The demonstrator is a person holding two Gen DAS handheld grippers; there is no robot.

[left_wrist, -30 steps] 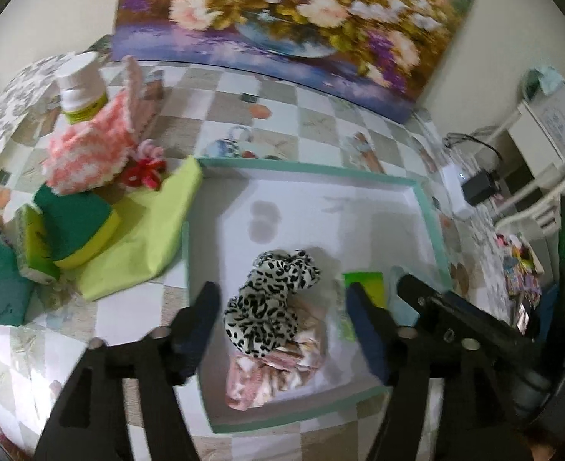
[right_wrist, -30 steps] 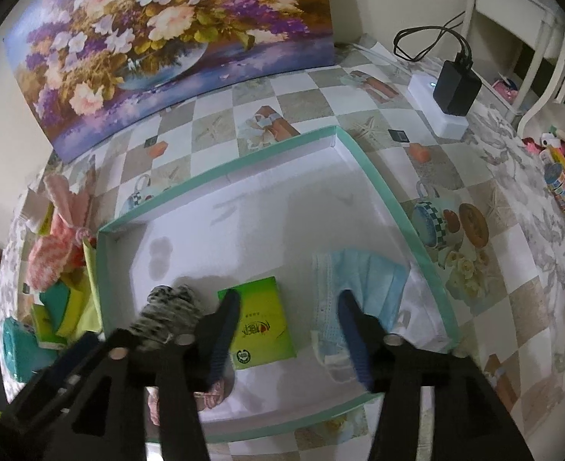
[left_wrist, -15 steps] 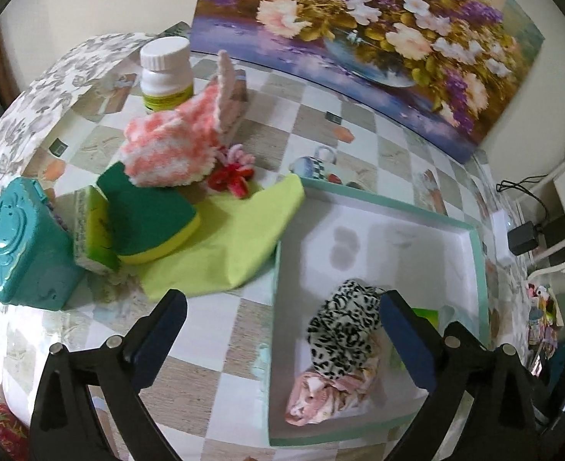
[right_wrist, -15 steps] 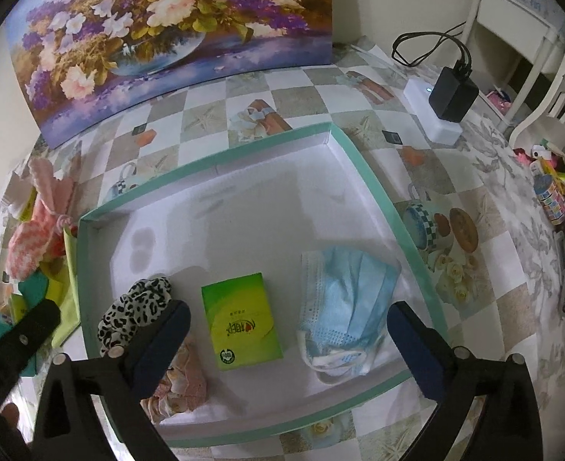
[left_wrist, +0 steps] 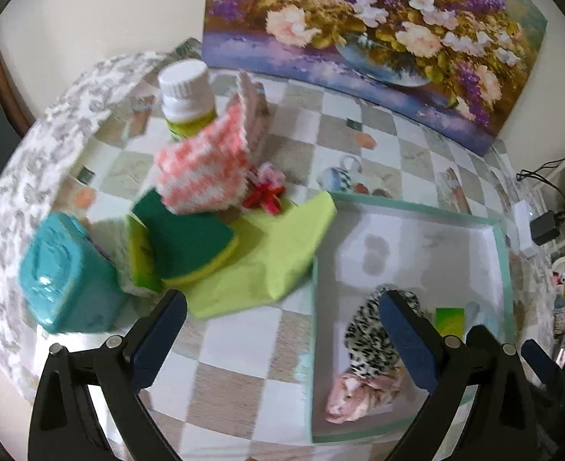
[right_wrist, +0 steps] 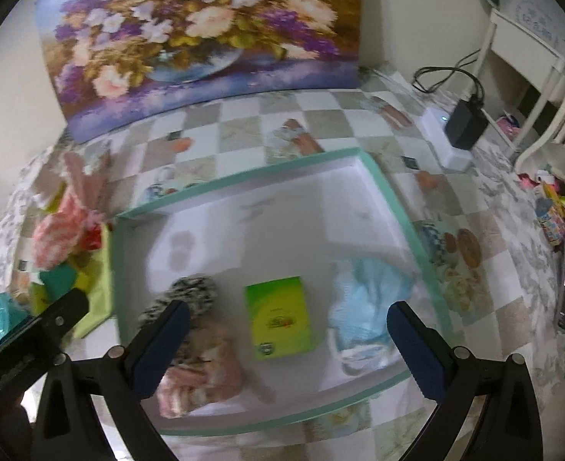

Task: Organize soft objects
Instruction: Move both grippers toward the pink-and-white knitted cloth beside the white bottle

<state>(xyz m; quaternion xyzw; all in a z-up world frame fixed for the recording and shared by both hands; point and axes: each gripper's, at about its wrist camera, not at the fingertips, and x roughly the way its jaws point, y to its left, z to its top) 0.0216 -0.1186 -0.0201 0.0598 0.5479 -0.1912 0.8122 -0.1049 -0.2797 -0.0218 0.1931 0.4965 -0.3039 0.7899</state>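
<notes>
Left gripper [left_wrist: 282,320]: jaws spread wide, nothing between them. It hangs at the bottom of the left wrist view, above the checkered tablecloth [left_wrist: 240,380], with its right finger in front of the tray's near left part.

Right gripper [right_wrist: 286,330]: jaws spread wide, empty, at the bottom of the right wrist view above the tray [right_wrist: 244,184].

Tray contents, right wrist view: a leopard-print cloth [right_wrist: 190,296] at lower left, lying on a pink cloth [right_wrist: 205,380]; a green packet [right_wrist: 280,317] at centre; a blue mask [right_wrist: 367,299] at right, near the tray's right wall. This view is blurred, so finer detail cannot be told.

Outside the tray, left wrist view, left half of the frame: a lime cloth [left_wrist: 278,257] touches the tray's left wall. A green-and-yellow sponge [left_wrist: 190,246] lies on it, with a second sponge [left_wrist: 140,257] on edge beside it. A pink-and-white knit cloth [left_wrist: 205,165] leans above the sponges; a red bow [left_wrist: 265,196] lies just right of it. A teal box [left_wrist: 63,280] stands at far left. A white-capped bottle [left_wrist: 186,100] stands behind the knit cloth. A flower painting [left_wrist: 378,30] fills the upper frame.
</notes>
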